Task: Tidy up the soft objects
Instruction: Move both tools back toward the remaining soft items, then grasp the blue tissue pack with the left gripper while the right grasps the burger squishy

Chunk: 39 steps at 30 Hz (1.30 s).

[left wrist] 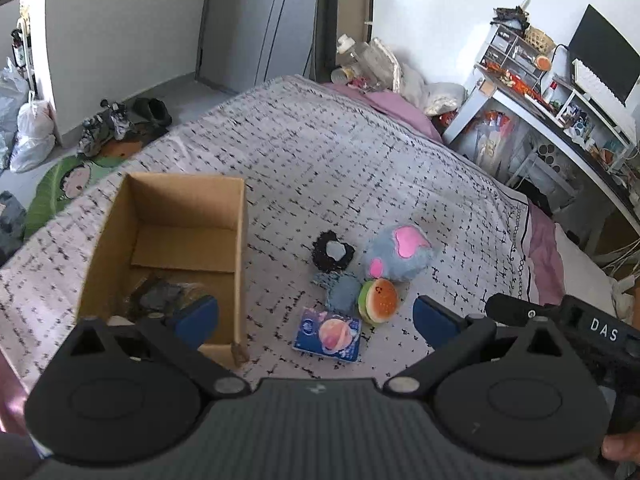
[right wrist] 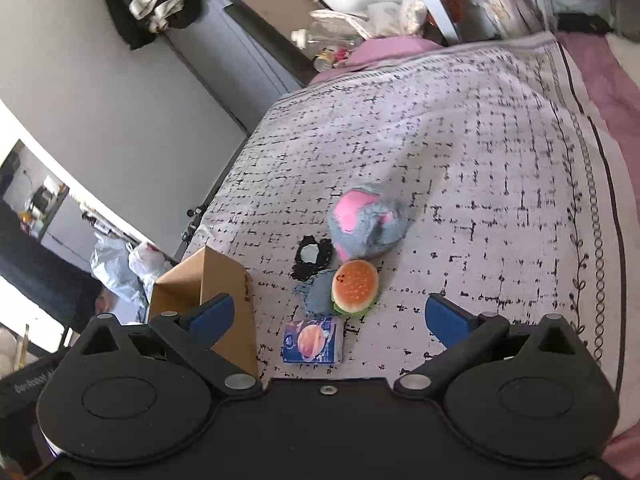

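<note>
Left wrist view: the left gripper [left wrist: 316, 316] hangs above the bed [left wrist: 360, 160] with its blue pads spread wide and nothing between them. Under its left pad [left wrist: 200, 316] stands an open box [left wrist: 168, 256], with something dark lying in its near end. To the right of the box, soft things sit bunched on the quilt: a tissue pack [left wrist: 328, 334] nearest, a burger toy [left wrist: 378, 300] just beyond it touching a blue cloth [left wrist: 340, 290], then a black scrunchie [left wrist: 332, 256] and a grey-pink plush [left wrist: 400, 254] farthest. The right gripper's body shows at the right edge. A desk [left wrist: 560, 120] stands far right.

Right wrist view: the right gripper [right wrist: 330, 318] is likewise spread and holds nothing, above the quilt. The pack [right wrist: 314, 340] lies between its pads, the burger [right wrist: 355, 286] and cloth [right wrist: 316, 296] beyond it, then the scrunchie [right wrist: 312, 258] and plush [right wrist: 366, 222]. The box [right wrist: 208, 292] is at near left.
</note>
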### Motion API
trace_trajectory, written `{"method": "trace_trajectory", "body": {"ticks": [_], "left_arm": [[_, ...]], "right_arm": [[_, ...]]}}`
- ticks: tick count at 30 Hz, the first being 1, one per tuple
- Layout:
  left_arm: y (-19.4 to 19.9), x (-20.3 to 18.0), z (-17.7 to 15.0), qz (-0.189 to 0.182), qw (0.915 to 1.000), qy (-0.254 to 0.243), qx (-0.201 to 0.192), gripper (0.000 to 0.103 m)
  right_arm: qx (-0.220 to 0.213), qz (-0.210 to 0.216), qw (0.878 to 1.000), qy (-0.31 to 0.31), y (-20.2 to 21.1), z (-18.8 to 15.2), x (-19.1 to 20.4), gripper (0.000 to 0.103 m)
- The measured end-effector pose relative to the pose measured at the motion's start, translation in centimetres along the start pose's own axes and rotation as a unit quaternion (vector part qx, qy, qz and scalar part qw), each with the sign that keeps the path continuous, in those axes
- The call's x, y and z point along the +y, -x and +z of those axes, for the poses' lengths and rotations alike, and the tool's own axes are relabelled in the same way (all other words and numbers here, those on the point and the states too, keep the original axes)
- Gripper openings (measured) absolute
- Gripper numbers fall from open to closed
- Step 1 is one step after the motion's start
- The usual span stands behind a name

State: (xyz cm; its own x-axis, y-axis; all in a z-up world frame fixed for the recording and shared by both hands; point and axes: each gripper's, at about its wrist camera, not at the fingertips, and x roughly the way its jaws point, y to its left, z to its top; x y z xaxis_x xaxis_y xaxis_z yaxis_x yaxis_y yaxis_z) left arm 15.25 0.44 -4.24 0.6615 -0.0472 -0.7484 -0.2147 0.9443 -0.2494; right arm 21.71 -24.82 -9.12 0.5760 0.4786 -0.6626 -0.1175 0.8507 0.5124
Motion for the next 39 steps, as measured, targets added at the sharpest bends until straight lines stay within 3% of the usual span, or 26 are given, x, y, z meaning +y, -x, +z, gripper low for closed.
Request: {"method": "trace_trajectory", "body": {"ticks": [9, 13, 17, 24, 32, 39], "left_arm": [[-4.2, -1.4, -0.6, -0.008, 0.9995, 0.004, 0.031, 0.102], [-6.2, -2.3, -1.3, -0.018, 0.9987, -0.007, 0.047, 0.100], [-8.2, -3.3, -2.1, -0.023, 0.9974, -0.030, 0.061, 0.099], [-12.1, -4.1, -2.9, -0.010, 0.9948, -0.047, 0.089, 0.094], [-16.1, -3.1, -3.7, 0.016, 0.9926, -0.037, 0.115, 0.093], [-18.4, -1.3, -4.0, 0.021, 0.9910, 0.006, 0.132, 0.088]], "right_arm": [[0.015, 0.003, 0.999, -0.045, -2.1, 0.7, -2.6, 0.100], [0.029, 0.005, 0.998, -0.060, -3.3, 0.9, -3.4, 0.095], [0.043, 0.008, 0.997, -0.064, -4.6, 1.3, -3.8, 0.083], [0.072, 0.020, 0.995, -0.070, -6.7, 1.3, -4.1, 0.081], [0.095, 0.023, 0.992, -0.081, -9.0, 1.4, -4.8, 0.080], [0.113, 0.026, 0.990, -0.075, -11.5, 1.5, -4.6, 0.080]]}}
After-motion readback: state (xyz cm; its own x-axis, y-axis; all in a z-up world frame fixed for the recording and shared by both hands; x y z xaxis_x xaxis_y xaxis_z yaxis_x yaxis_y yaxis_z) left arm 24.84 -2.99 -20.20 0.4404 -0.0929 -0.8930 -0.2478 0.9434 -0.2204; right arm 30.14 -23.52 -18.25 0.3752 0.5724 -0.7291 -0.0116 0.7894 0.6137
